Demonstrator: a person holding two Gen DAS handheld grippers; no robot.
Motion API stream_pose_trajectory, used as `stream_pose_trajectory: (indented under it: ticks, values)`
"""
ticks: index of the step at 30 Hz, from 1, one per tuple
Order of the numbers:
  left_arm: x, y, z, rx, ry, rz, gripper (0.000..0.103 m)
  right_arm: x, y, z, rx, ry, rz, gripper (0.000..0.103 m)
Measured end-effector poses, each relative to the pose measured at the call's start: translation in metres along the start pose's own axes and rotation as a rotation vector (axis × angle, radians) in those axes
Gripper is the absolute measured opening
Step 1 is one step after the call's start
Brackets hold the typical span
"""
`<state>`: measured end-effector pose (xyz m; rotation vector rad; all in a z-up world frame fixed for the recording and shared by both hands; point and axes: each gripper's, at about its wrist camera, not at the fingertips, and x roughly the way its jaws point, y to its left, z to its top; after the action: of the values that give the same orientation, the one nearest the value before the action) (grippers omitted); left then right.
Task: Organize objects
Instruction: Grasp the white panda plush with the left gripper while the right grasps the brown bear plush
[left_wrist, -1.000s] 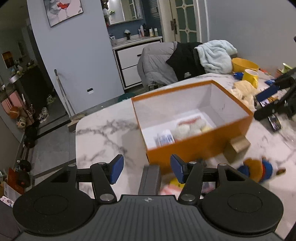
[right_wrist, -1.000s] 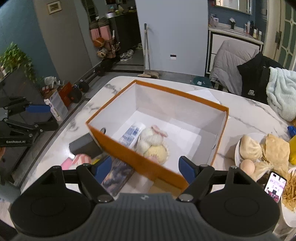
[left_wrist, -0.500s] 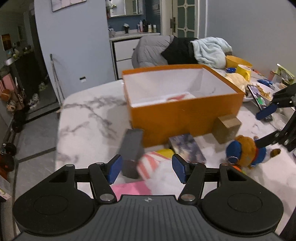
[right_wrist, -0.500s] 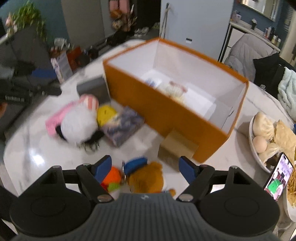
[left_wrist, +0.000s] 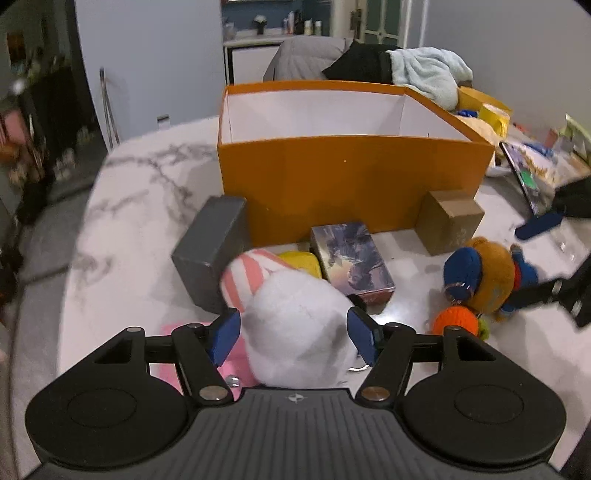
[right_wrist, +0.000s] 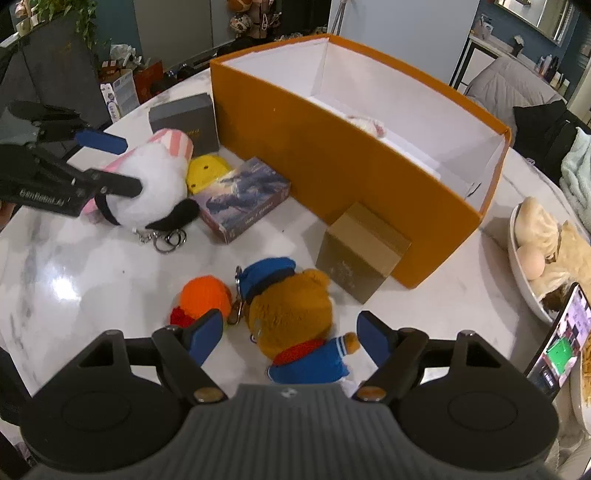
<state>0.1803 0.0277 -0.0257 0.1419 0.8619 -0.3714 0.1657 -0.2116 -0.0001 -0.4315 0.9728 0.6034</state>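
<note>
- The left gripper (left_wrist: 293, 334) has its jaws spread, with the white plush (left_wrist: 299, 325) lying between the blue pads, its pink-striped hat pointing toward 11 o'clock; contact with the pads cannot be told.
- The right gripper (right_wrist: 290, 338) is also released, jaws wide on either side of the brown bear plush (right_wrist: 295, 317), whose blue cap points toward 12 o'clock.
- An orange knitted ball (right_wrist: 205, 293) lies just beside the bear at 9 o'clock.
- The orange box (right_wrist: 332, 147) stands open at 12 o'clock on the marble table (right_wrist: 74, 277), with a gold box (right_wrist: 360, 253) and a printed card box (right_wrist: 243, 194) before it.
- The left gripper's body reads "GenRobot.AI"; writing on the grey box (right_wrist: 184, 114) is too small to read.
</note>
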Motion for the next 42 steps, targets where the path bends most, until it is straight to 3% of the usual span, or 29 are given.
stream_pose_trajectory:
  ticks: [10,18,24,30,35,42]
  values:
    - [0.017,-0.006,0.008,0.002,0.026,0.041,0.088,0.019,0.005,-0.003,-0.109,0.012,-0.047,0.080]
    - [0.027,0.003,0.012,-0.091,0.038,0.054,0.092,0.038,0.003,-0.004,-0.143,0.038,-0.058,0.066]
    - [0.036,0.000,0.011,-0.111,0.062,0.067,0.096,0.042,0.004,-0.006,-0.146,0.041,-0.052,0.065]
    - [0.045,0.003,0.008,-0.144,0.093,0.034,0.094,0.045,0.005,-0.007,-0.140,0.041,-0.053,0.066]
    - [0.043,-0.003,0.007,-0.102,0.092,0.027,0.087,0.044,0.004,-0.013,-0.142,0.030,-0.056,0.065]
    - [0.031,-0.001,0.004,-0.090,0.112,-0.040,0.084,0.039,-0.003,-0.018,-0.099,0.010,-0.037,0.062]
